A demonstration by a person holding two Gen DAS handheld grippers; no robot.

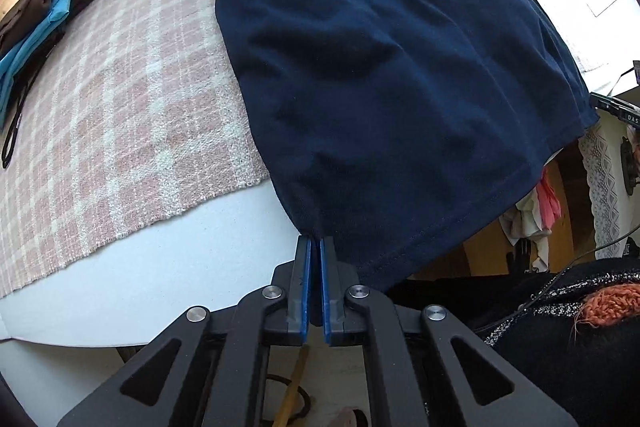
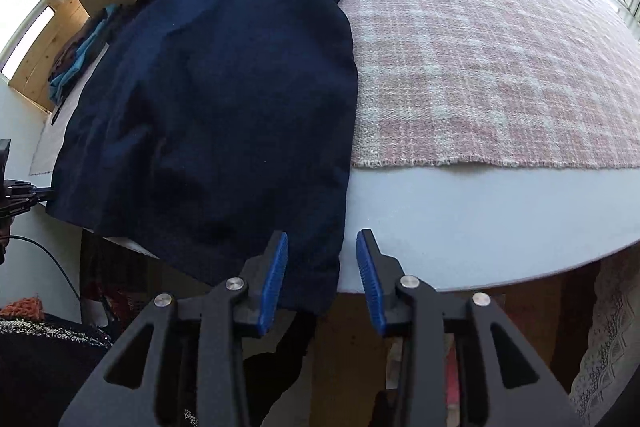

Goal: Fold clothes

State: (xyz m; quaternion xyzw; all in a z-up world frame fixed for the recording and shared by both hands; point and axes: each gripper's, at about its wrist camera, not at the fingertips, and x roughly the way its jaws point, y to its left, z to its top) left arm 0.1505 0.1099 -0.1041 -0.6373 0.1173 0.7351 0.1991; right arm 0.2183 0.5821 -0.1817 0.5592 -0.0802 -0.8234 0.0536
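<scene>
Left gripper (image 1: 316, 247) pinches the hem corner of the navy T-shirt (image 1: 380, 67), which lies on the plaid blanket (image 1: 120, 87); right gripper (image 2: 322, 255) hangs open beside the other corner and should clamp it squarely before lifting.

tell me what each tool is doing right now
left tool: shut on the navy t-shirt hem corner
right tool: open, holding nothing
</scene>
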